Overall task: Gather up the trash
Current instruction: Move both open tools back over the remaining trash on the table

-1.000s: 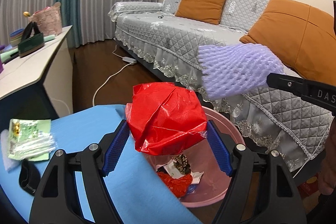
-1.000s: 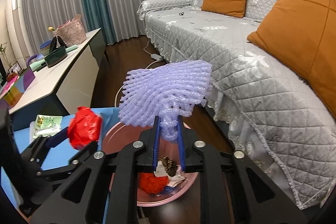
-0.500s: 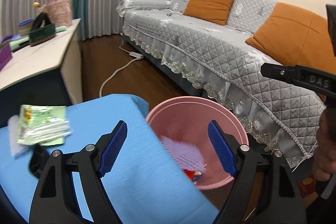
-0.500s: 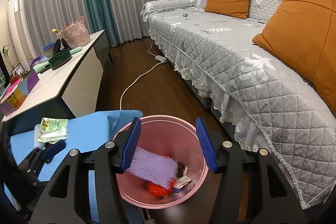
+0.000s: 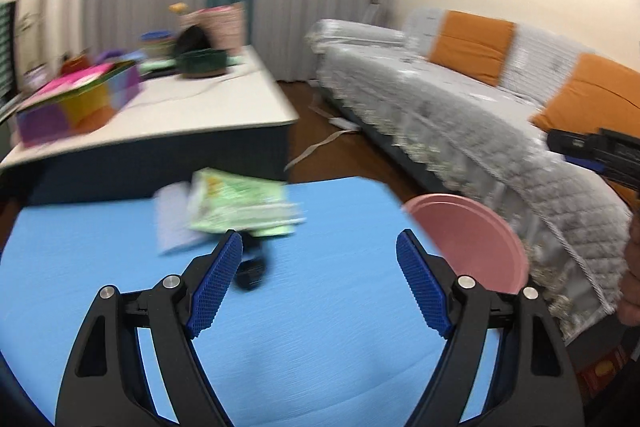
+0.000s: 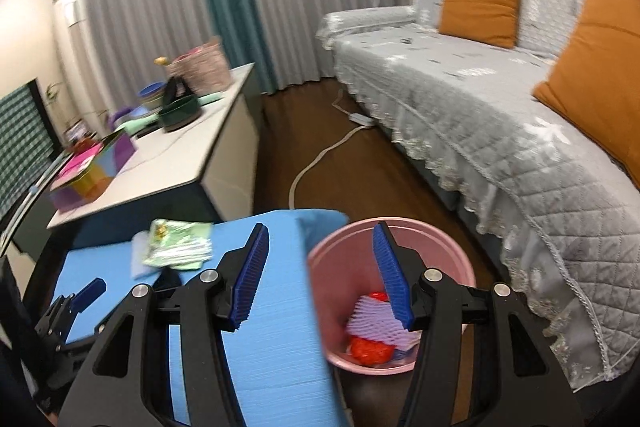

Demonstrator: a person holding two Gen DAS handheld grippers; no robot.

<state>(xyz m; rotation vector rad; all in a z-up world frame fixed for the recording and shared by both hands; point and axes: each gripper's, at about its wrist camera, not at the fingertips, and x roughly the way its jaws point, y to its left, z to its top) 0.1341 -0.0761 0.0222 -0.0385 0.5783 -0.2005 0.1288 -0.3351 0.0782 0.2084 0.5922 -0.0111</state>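
Hovering empty with fingers wide, the left gripper (image 5: 319,279) is facing the green wrapper (image 5: 240,205) on the blue surface (image 5: 320,355); the right gripper (image 6: 318,273), fingers apart, is hanging over the pink bin (image 6: 448,247) holding the purple foam net (image 6: 374,323).

left gripper (image 5: 319,259) jaws apart, empty | green packet (image 5: 240,205) ahead | pink bin (image 5: 468,239) right

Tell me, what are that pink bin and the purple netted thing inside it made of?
The pink bin looks like moulded plastic: a smooth, thin, evenly coloured wall and rim with a dull sheen. The purple netted thing seems to be soft foam mesh, the sort wrapped round fruit: ribbed, puffy, open-celled and matte. Neither can be confirmed by look alone.
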